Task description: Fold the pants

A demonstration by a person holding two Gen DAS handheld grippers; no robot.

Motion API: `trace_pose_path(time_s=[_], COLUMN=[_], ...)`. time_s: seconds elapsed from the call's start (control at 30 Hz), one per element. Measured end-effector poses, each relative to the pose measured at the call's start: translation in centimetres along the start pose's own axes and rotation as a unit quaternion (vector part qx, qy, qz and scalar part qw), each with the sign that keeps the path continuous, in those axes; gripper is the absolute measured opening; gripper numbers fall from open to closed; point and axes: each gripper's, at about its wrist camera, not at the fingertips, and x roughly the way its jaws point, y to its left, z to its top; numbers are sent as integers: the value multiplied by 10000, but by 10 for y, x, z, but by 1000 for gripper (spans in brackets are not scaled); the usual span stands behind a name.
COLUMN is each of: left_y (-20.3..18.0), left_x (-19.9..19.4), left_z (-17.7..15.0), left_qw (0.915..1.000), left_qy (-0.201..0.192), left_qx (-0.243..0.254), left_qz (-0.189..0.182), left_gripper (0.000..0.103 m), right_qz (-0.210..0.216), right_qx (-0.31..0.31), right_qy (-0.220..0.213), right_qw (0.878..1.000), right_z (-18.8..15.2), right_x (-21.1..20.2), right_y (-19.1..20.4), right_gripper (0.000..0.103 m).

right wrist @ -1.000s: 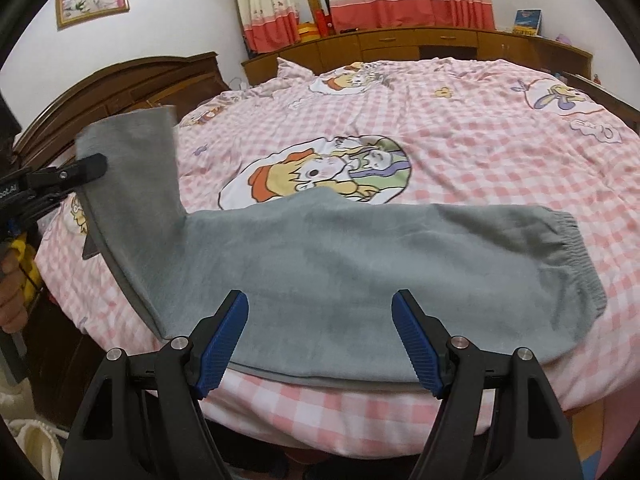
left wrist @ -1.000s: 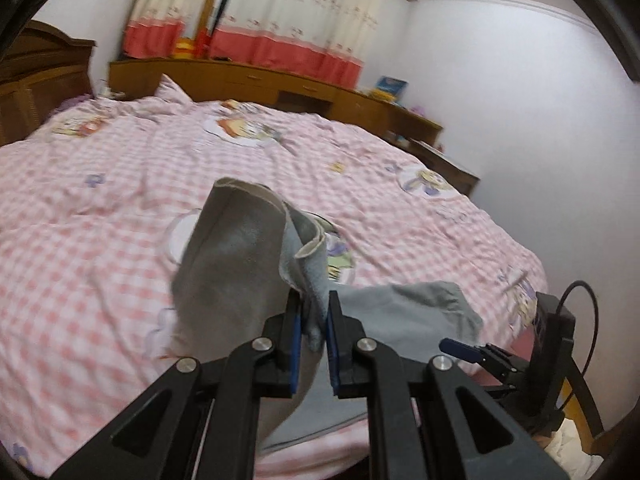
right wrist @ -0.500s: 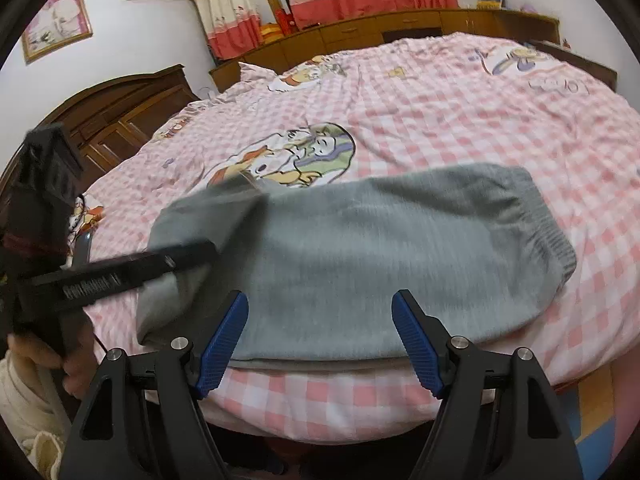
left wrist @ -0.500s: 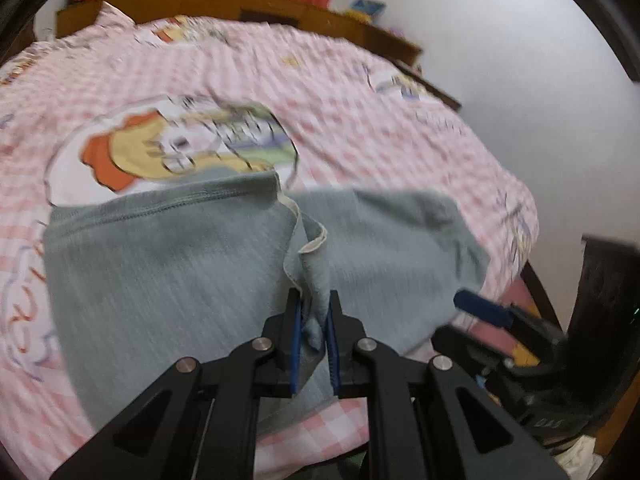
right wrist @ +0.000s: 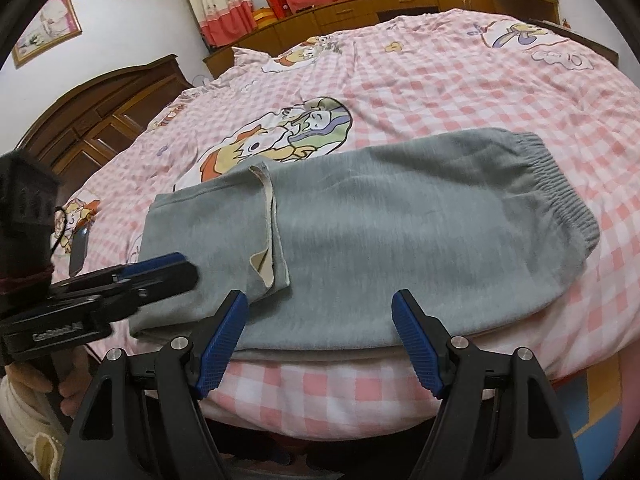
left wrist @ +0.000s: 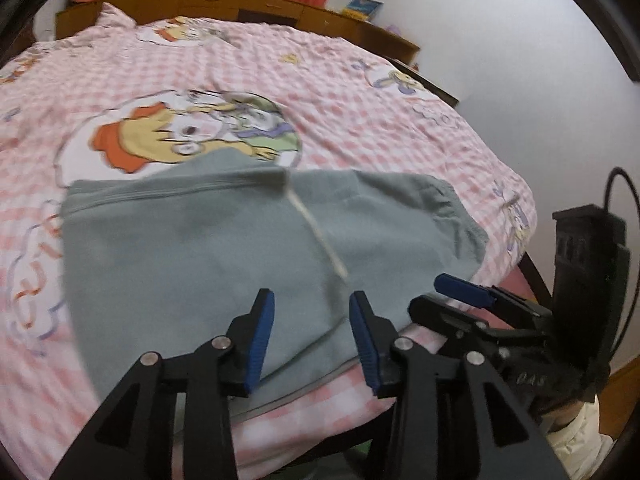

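Note:
The grey pants [right wrist: 380, 240] lie on the pink checked bed, legs together, waistband [right wrist: 560, 192] at the right. The leg ends are folded over the thighs, with the pale cuff edge [right wrist: 272, 232] lying on top. In the left wrist view the pants [left wrist: 200, 248] fill the middle and the cuff edge [left wrist: 316, 232] runs across them. My left gripper [left wrist: 308, 336] is open and empty just above the near edge of the pants. My right gripper [right wrist: 320, 344] is open and empty at the bed's front edge, apart from the cloth.
The bed [right wrist: 460, 80] has a cartoon print [right wrist: 280, 140] beyond the pants. A wooden headboard [right wrist: 100, 120] stands at the left, low cabinets [right wrist: 380, 4] and curtains at the back. A phone [right wrist: 78, 248] lies at the bed's left edge. A wall [left wrist: 520, 60] is right.
My left gripper carried the leg ends over onto the thighs, then opened and let them go. The pants now lie folded in half. My right gripper stayed open and drew back slightly.

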Motion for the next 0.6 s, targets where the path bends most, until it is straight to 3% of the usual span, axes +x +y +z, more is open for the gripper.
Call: trace_pose_path(time_s=[0.23, 0.43, 0.53, 0.6], left_y=[49, 82, 91, 100], left_x=[-24, -31, -24, -19], left_z=[-21, -47, -56, -62], left_qw=[9963, 9934, 9895, 9882], left_qy=[-164, -50, 166, 294], left_qx=[-423, -700, -711, -968], left_qz=[728, 908, 1244, 1147], left_gripper=[41, 41, 42, 42], right_qz=[180, 246, 241, 293], right_qx=[-167, -287, -319, -290], right_qy=[204, 333, 402, 434], right_qw=[9995, 9987, 9984, 9982], right_z=[7, 15, 22, 26], right_x=[18, 33, 44, 50], right_y=[16, 31, 35, 35], right_gripper=[77, 77, 77, 77])
